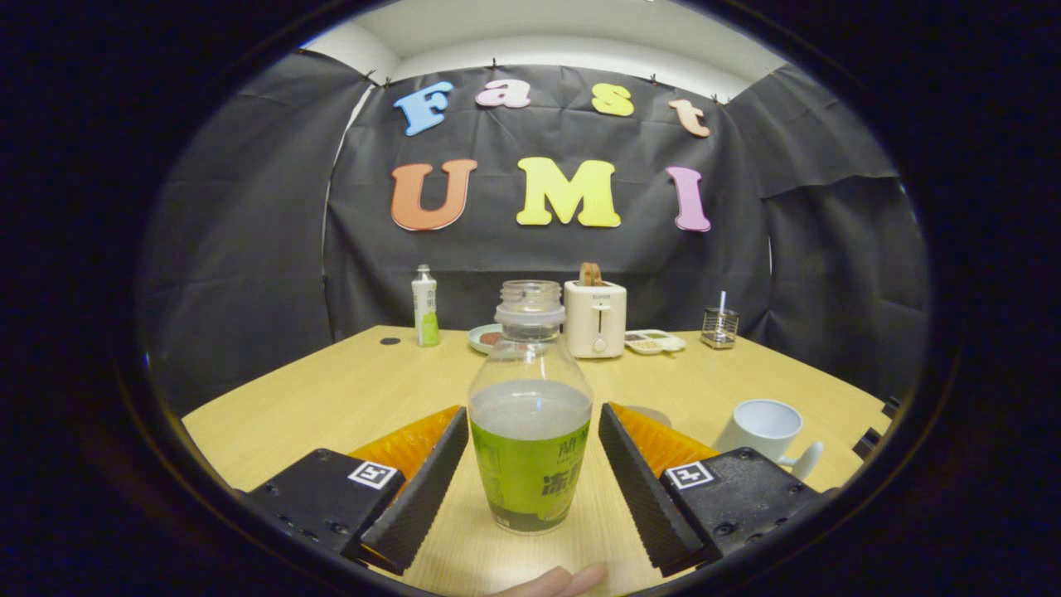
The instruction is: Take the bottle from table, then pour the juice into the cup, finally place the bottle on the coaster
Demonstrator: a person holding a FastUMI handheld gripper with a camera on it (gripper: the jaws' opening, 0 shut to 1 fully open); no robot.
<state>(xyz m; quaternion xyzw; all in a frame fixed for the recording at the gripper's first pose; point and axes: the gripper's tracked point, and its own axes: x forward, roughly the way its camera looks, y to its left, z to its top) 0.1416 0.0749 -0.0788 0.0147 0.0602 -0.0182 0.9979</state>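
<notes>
Item: bottle (pixel 530 431), uncapped, part full, upright on the table (pixel 331 398), long axis vertical | Position: squarely between your fingers; small gap each side | Gripper (pixel 530 464): spread, touching nothing; you close straight in, I judge | Cup (pixel 767 427): beyond your right finger, off to the right.

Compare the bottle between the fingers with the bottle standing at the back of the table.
The near bottle has no cap on its open neck; the far bottle is capped. The near bottle is wide and rounded, the far bottle slim and straight. The near bottle stands between the open fingers of the gripper, with a gap on each side; the far bottle stands alone by the booth wall, left of the toaster. Both stand upright and carry green labels.
</notes>
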